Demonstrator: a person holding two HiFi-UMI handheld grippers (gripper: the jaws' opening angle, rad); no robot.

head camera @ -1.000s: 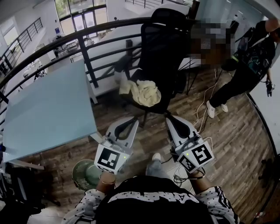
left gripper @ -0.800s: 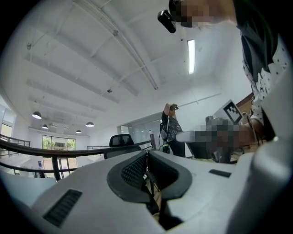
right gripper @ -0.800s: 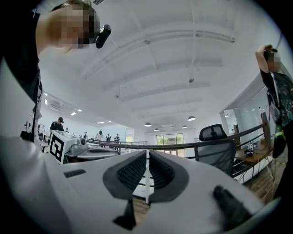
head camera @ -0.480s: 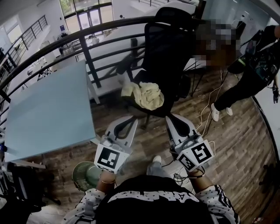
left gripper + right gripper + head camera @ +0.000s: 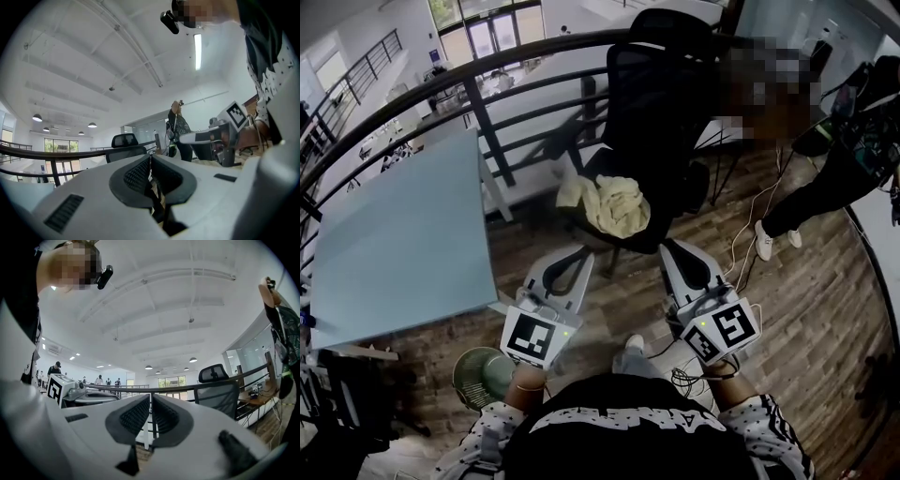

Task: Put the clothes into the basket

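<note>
While held low at frame centre, left gripper (image 5: 572,257): jaws shut pad against pad, nothing between them; tips pointing up-frame toward the chair, short of its seat.
Right gripper (image 5: 672,247): also closed and empty; just right of centre, beside the left gripper but apart from it.
Pads: black, ribbed, meeting along one thin line in the left gripper view (image 5: 139,172) and in the right gripper view (image 5: 136,414).
Clothes (image 5: 614,203): pale yellow, crumpled into a loose heap, one flap trailing toward the left; lying on the chair seat, above frame centre; touched by neither gripper.
Chair (image 5: 661,103): black, mesh-backed office type, upper centre, in front of a dark railing (image 5: 478,117).
Basket (image 5: 476,375): green, round, on the floor at lower left, next to the person's left forearm; well apart from the clothes.
Table (image 5: 403,244): pale blue top, left side of frame.
Floor (image 5: 825,309): wood planks.
</note>
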